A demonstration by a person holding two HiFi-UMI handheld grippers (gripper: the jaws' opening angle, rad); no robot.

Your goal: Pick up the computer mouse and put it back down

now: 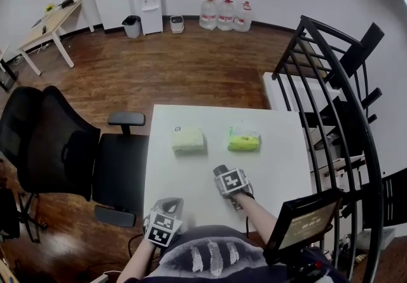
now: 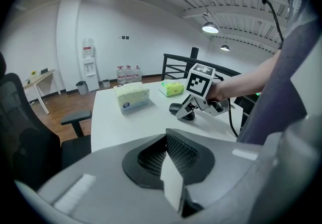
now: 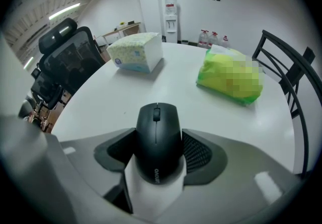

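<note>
A black computer mouse [image 3: 157, 140] sits between the pads of my right gripper [image 3: 158, 143], which press on both of its sides. In the head view the right gripper [image 1: 222, 173] points steeply down over the white table [image 1: 191, 173], right of centre, and mostly covers the mouse. From the left gripper view the mouse [image 2: 182, 109] is low at the table top; I cannot tell whether it touches it. My left gripper [image 2: 166, 156] is shut on nothing and hangs near the table's front edge [image 1: 170, 204], well apart from the mouse.
A pale tissue box [image 1: 188, 139] and a green wipes pack [image 1: 244, 138] lie farther back on the table. A black office chair [image 1: 76, 154] stands at the left, a black railing [image 1: 331, 84] at the right, and a small screen [image 1: 305, 224] at the front right.
</note>
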